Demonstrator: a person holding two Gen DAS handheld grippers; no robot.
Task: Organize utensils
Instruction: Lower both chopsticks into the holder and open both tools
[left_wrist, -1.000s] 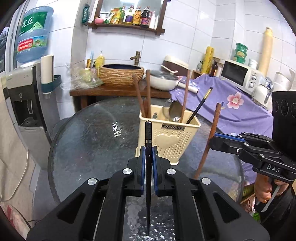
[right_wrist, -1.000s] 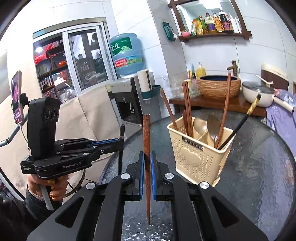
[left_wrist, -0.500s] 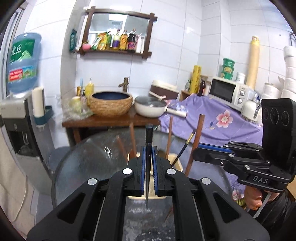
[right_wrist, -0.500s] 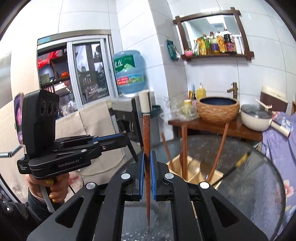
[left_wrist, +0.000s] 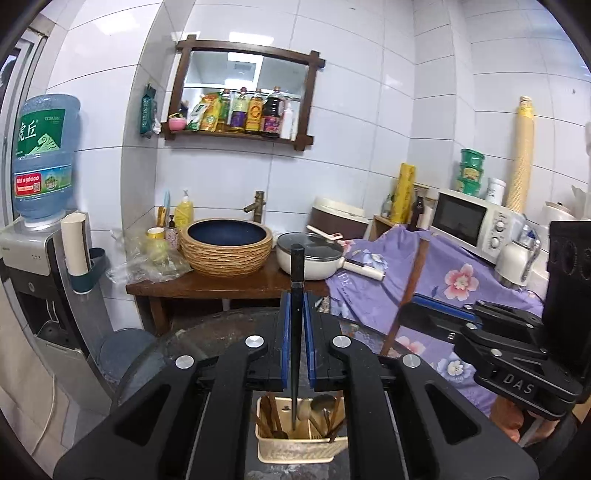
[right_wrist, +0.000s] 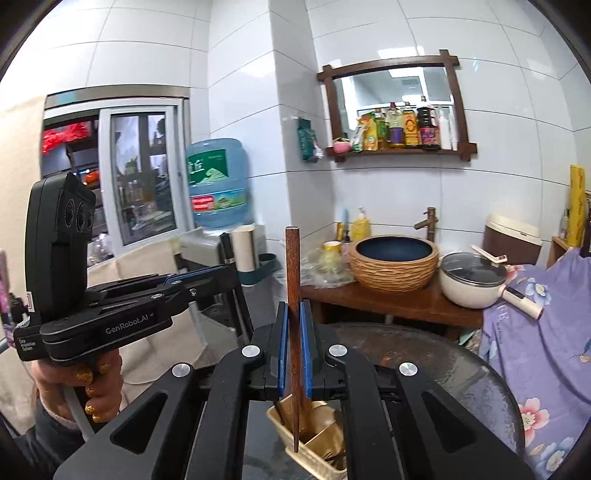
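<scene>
My left gripper (left_wrist: 296, 332) is shut on a black chopstick (left_wrist: 296, 280), held upright, its lower tip hanging over the cream utensil holder (left_wrist: 295, 448). The holder stands on the round glass table (left_wrist: 207, 332) and has several chopsticks and spoons (left_wrist: 321, 406) in it. My right gripper (right_wrist: 294, 339) is shut on a brown wooden chopstick (right_wrist: 293, 266), also upright, its tip over the same holder (right_wrist: 314, 456). The right gripper also shows at the right of the left wrist view (left_wrist: 443, 321), and the left gripper at the left of the right wrist view (right_wrist: 207, 280).
Behind the table stands a wooden counter (left_wrist: 221, 284) with a woven basin (left_wrist: 227, 249) and a lidded pot (left_wrist: 310, 258). A water dispenser (left_wrist: 33, 266) is on the left. A purple flowered cloth (left_wrist: 461, 280) and a microwave (left_wrist: 469, 221) are on the right.
Both grippers have risen and moved over the holder with their chopsticks. The holder, earlier ahead of the fingers, now lies low beneath them.
</scene>
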